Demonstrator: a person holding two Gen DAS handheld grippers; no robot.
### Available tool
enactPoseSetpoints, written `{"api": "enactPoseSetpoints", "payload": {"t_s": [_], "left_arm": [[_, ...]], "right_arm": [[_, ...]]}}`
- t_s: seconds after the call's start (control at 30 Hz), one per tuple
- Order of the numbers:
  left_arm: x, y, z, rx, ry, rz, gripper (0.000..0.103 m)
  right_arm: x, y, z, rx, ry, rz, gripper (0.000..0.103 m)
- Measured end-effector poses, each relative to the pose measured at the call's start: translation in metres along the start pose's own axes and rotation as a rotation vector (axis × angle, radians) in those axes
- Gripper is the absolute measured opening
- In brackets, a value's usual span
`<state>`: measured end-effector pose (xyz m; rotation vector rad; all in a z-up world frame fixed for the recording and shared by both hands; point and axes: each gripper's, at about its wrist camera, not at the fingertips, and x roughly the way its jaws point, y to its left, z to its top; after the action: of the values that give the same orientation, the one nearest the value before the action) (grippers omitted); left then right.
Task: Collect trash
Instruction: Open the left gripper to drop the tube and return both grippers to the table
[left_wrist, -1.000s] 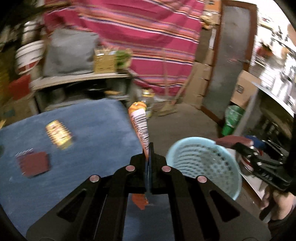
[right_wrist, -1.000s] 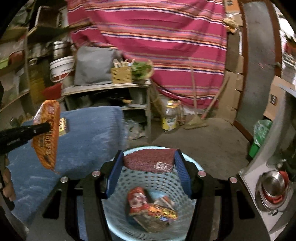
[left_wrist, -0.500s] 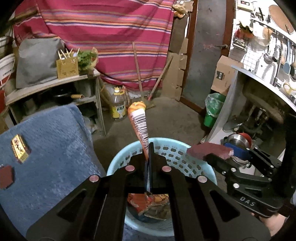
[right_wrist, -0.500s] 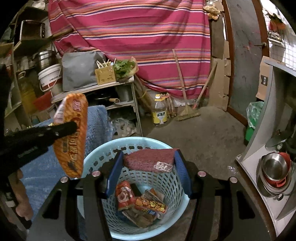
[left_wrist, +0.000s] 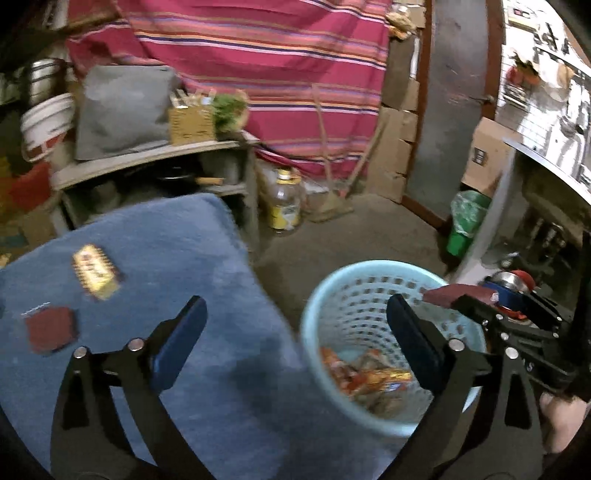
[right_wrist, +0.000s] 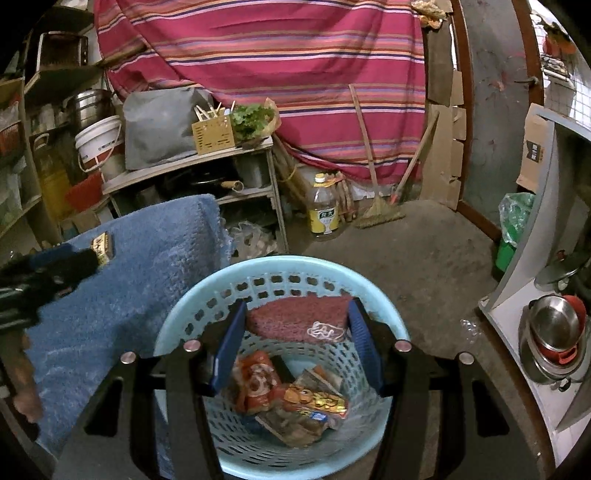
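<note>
**Left claw spread over the table edge, right claw pinching a red pack above the basket**

In the left wrist view we are seeing the left gripper (left_wrist: 295, 332) with its jaws standing wide apart; they have just been opening, and nothing is lying between them. Under it the blue towel (left_wrist: 177, 266) is covering the table, and the light blue basket (left_wrist: 325, 295) is standing on the floor just to the right of the table edge. This view is blurred, so we cannot read the two things lying on the towel at the far left: a yellow packet (left_wrist: 96, 273) and, nearer to us, a dark red square packet (left_wrist: 50, 328).

In the right wrist view the right gripper (right_wrist: 295, 325) is pinching a dark red pack (right_wrist: 295, 319) by its two ends, and the pack is hanging above the open mouth of the basket (right_wrist: 207, 291). A white mark is showing on its near edge, but we cannot make out what it is. At the bottom of the basket some orange and red wrappers (right_wrist: 288, 398) are lying in a heap, partly hidden behind the blue pads; we cannot count them.

At the left edge of this view the other gripper is appearing dark and cut off, and a part of a hand (right_wrist: 24, 384) is showing below it.
</note>
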<state>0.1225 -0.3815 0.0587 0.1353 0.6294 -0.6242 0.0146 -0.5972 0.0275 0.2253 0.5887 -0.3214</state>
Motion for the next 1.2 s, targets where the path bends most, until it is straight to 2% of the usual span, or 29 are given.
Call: {"api": "enactPoseSetpoints", "payload": {"t_s": [0.23, 0.37, 0.6, 0.77, 0.9, 1.2], "left_arm": [[-0.04, 0.054, -0.011, -0.038, -0.022, 0.082, 0.097], [-0.061, 0.085, -0.014, -0.098, -0.037, 0.115, 0.097], [-0.102, 0.13, -0.02, -0.147, -0.088, 0.195, 0.098], [-0.129, 0.16, -0.025, -0.187, -0.107, 0.23, 0.098], [-0.149, 0.183, -0.032, -0.181, -0.12, 0.3, 0.098], [-0.166, 0.249, -0.052, -0.231, -0.111, 0.398, 0.098]], "right_arm": [[0.014, 0.026, 0.002, -0.039, 0.01, -0.037, 0.058], [0.014, 0.039, 0.005, -0.047, 0.007, -0.067, 0.079], [0.009, 0.066, 0.009, -0.089, 0.023, -0.079, 0.085], [-0.009, 0.109, 0.016, -0.123, -0.017, -0.029, 0.09], [-0.015, 0.158, 0.016, -0.184, -0.03, 0.027, 0.092], [0.001, 0.25, 0.005, -0.23, -0.001, 0.128, 0.092]]}}
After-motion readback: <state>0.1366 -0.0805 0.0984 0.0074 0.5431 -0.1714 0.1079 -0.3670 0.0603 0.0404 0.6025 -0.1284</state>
